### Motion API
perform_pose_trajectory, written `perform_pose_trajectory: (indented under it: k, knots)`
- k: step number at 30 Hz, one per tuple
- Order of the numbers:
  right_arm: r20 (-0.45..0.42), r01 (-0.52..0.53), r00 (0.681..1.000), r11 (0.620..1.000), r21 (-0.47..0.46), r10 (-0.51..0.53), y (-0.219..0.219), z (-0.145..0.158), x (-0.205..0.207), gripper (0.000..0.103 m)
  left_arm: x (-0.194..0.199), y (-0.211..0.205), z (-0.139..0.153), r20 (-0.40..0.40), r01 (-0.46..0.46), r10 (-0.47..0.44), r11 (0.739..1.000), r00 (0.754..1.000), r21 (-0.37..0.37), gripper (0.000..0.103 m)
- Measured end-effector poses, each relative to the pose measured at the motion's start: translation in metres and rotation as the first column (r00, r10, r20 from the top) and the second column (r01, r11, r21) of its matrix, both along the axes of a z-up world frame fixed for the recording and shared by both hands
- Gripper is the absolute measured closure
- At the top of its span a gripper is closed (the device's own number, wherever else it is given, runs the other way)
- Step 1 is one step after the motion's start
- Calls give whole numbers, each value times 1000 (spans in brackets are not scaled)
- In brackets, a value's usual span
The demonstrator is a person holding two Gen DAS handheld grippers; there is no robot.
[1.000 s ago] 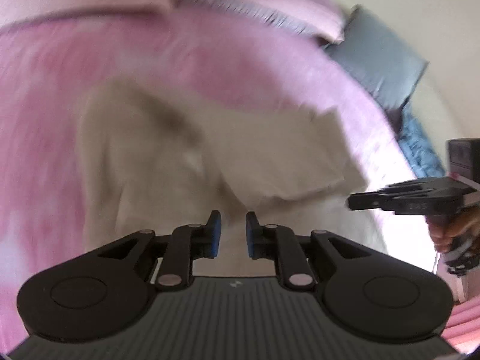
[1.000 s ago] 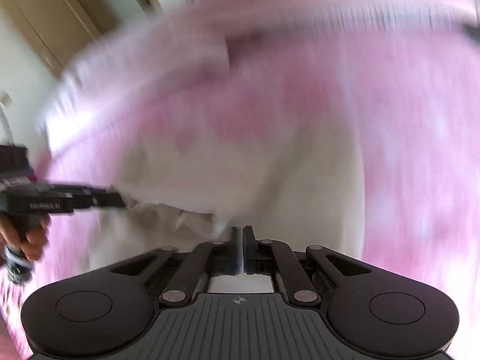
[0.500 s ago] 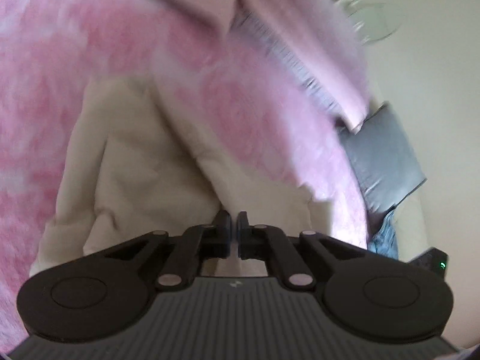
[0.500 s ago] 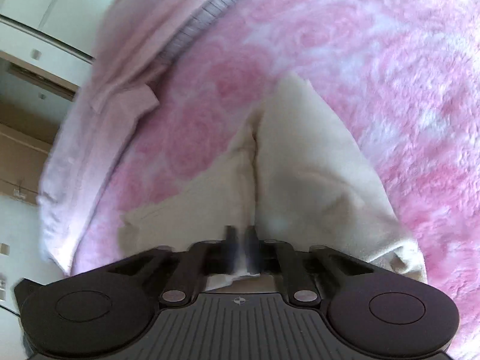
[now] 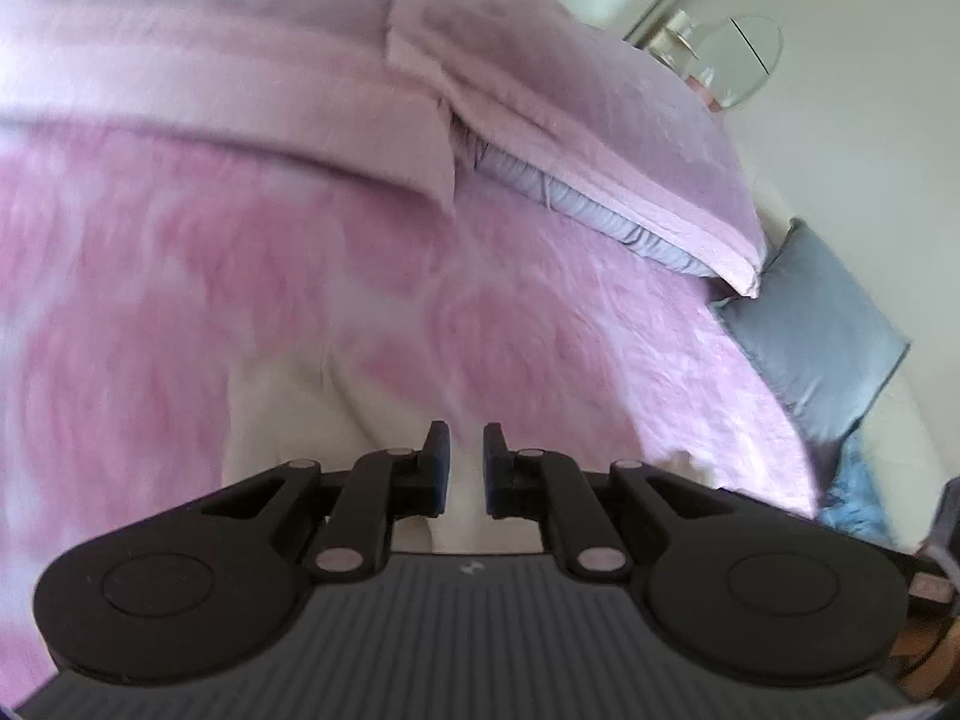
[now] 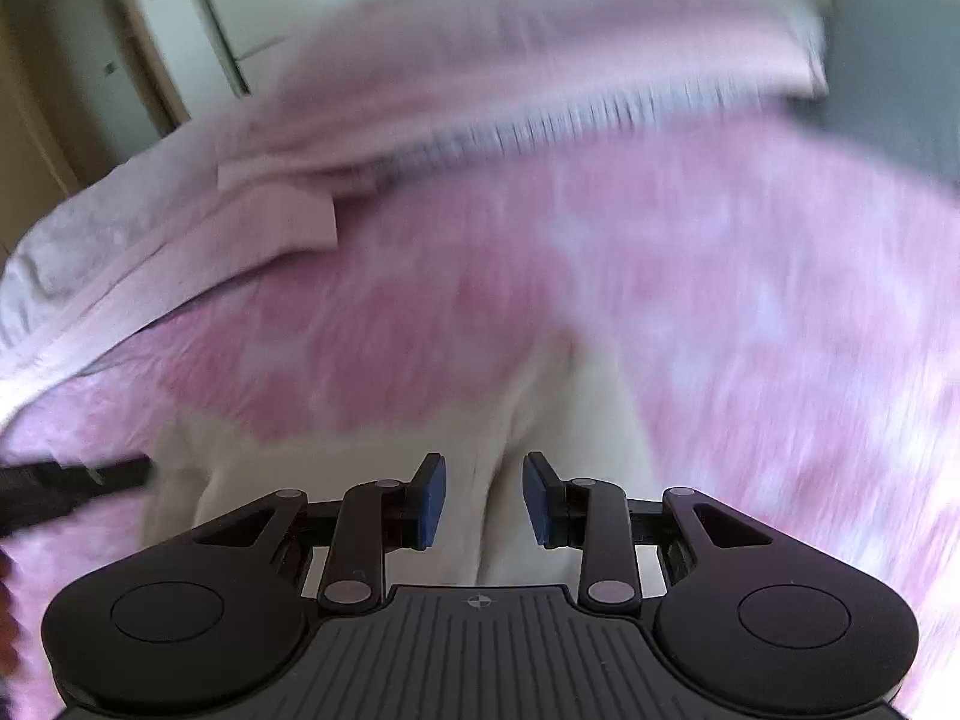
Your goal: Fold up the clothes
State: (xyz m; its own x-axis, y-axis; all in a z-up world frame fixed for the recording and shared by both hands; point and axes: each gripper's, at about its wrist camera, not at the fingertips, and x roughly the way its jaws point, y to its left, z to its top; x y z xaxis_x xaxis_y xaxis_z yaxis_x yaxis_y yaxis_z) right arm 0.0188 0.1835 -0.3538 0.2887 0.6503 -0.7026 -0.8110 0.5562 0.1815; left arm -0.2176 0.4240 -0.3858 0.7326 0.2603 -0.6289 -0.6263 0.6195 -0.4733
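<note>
A cream garment (image 5: pixel 282 420) lies on the pink fleece blanket, blurred in both views. In the left wrist view my left gripper (image 5: pixel 463 444) hovers over it. Its jaws are opening, a narrow gap shows between the pads, and no cloth is pinched. In the right wrist view the garment (image 6: pixel 576 414) spreads below my right gripper (image 6: pixel 484 480). Its jaws are opening wider, with blue pads apart and nothing pressed between them. The left gripper's dark finger (image 6: pixel 78 480) shows at the left edge, beside the garment's corner.
The pink flowered blanket (image 5: pixel 180 276) covers the bed. A folded pale pink duvet (image 5: pixel 570 120) lies along the far side. A grey pillow (image 5: pixel 822 342) and blue cloth (image 5: pixel 858 486) are at the right. Wardrobe doors (image 6: pixel 198 30) stand beyond the bed.
Both grippers were shut on the cream garment half a second ago; now their jaws have parted and the cloth lies free. Both views have lifted and tilted toward the bed's far side.
</note>
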Motion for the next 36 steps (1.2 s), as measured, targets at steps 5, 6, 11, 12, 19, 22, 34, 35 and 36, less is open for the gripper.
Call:
perform_pose_trajectory:
  k: [5, 6, 11, 12, 19, 22, 34, 35, 36]
  knots:
    - [208, -122, 968, 986, -111, 143, 55, -31, -5, 71, 41, 3, -24, -222, 101, -48, 967, 974, 234, 95]
    - [260, -147, 948, 976, -160, 185, 58, -43, -8, 71, 40, 0, -36, -273, 109, -39, 963, 961, 246, 95]
    - [285, -180, 931, 965, -193, 230, 29, -91, 3, 71, -3, -19, -76, -196, 4, 39, 977, 980, 214, 100]
    - [274, -181, 934, 966, -184, 227, 25, -88, 6, 71, -3, -20, -75, -197, -4, 48, 976, 979, 218, 100]
    - [144, -86, 985, 996, -37, 90, -1, -34, 20, 71, -1, -40, -22, -135, -95, 126, 973, 983, 212, 96]
    - [98, -94, 991, 995, -19, 96, -23, -23, 1, 71, 5, -77, -9, -140, 19, 18, 965, 990, 261, 96]
    - [75, -125, 988, 989, -80, 131, -70, -18, -45, 71, -40, -131, -21, -215, 50, -10, 982, 976, 183, 89]
    - [64, -127, 989, 985, -116, 135, -74, -23, -55, 71, -47, -135, -24, -240, 64, -21, 982, 971, 175, 89]
    - [51, -118, 991, 981, -153, 127, -81, -30, -64, 71, -57, -141, -29, -263, 77, -32, 984, 964, 162, 90]
